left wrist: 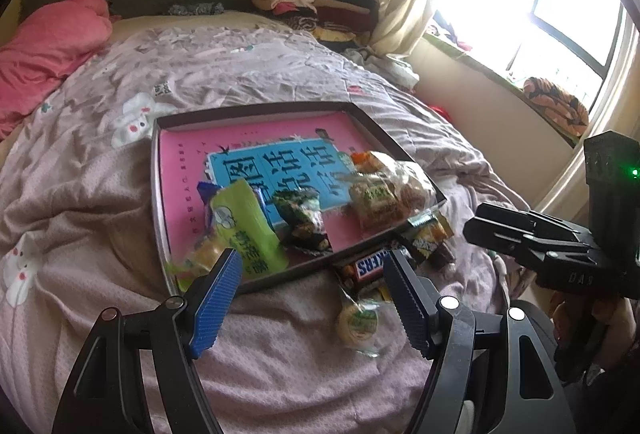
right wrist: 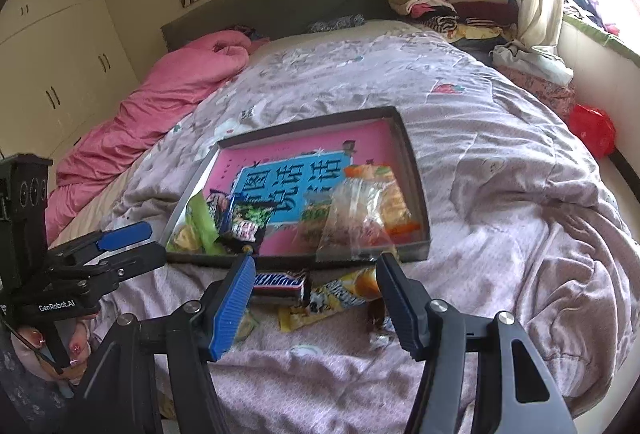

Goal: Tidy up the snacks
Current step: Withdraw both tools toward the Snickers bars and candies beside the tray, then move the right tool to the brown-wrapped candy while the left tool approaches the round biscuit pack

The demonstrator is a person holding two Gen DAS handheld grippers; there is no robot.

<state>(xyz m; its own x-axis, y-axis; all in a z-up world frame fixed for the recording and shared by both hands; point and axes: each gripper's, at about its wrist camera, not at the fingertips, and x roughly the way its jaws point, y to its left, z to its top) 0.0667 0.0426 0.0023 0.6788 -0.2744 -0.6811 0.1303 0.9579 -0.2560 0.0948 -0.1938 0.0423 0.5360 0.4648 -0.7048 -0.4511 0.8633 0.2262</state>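
Bed quilt [left wrist: 280,82] holds pink-lined tray [right wrist: 416,170] of wrapped snacks [left wrist: 248,230]; both grippers [left wrist: 316,294] [right wrist: 316,298] gape, empty.

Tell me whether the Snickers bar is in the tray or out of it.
Out. The Snickers bar lies on the bedspread just outside the tray's near wall, beside a yellow wrapper.

tray [left wrist: 160,194]: shallow, grey rim, pink floor, on the bed | inside: green packet [left wrist: 248,230], dark bar [left wrist: 304,218], clear bag [left wrist: 384,194] | outside, by near rim: Snickers bar [right wrist: 280,282], yellow packet [right wrist: 340,294], round cake [left wrist: 358,322]
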